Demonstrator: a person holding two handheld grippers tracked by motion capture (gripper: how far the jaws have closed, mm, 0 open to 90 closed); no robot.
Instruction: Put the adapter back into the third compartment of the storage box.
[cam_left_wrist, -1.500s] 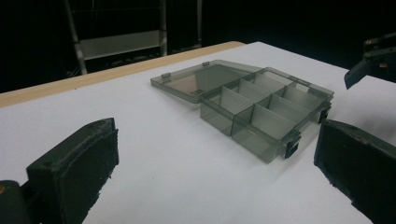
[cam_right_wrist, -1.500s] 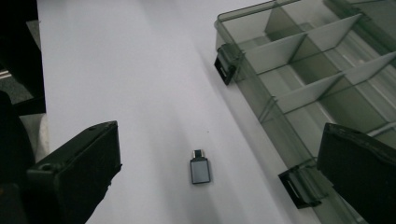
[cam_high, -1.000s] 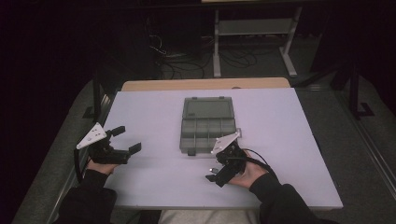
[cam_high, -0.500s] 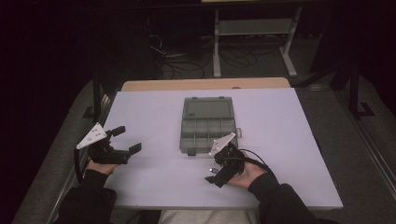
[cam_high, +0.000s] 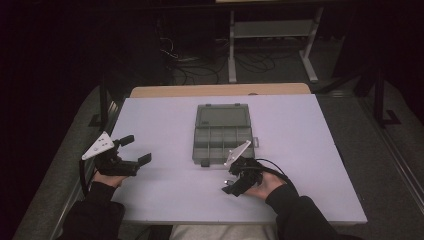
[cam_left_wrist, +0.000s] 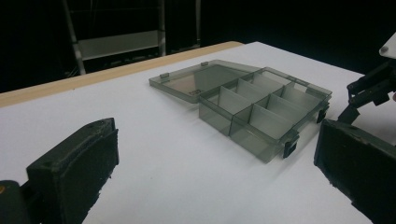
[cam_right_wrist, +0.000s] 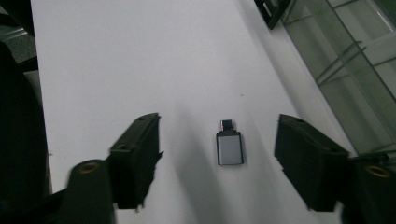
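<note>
Grey metal, small and flat: the adapter (cam_right_wrist: 229, 147) lies on the white worktop (cam_high: 165, 120) between my right gripper's (cam_right_wrist: 217, 154) jaws, its dark plug end pointing away from me. The jaws have just been closing, yet bare worktop shows on both sides of the adapter, so nothing is gripped. In the high view the right gripper (cam_high: 236, 182) sits just in front of the box's (cam_high: 222, 134) near right corner, tipped down toward the worktop.

To do this pick well, I'd first centre up; the adapter looks a little nearer the right-hand jaw, so I'd nudge that way before closing further. Otherwise one pad meets it first and may spin it on the smooth surface. It's thin, so I'd bring the pads (cam_right_wrist: 140, 154) right down to the worktop and pinch its long sides squarely, low on the body, not the plug.

The box, smoky clear plastic, is open, with its lid (cam_left_wrist: 205, 79) laid flat behind the compartments, an easy drop once I lift cleanly.

My left gripper (cam_high: 130, 150) rests at the worktop's left edge, well apart from the box (cam_left_wrist: 261, 112), jaws wide and empty. I'd leave it there.
</note>
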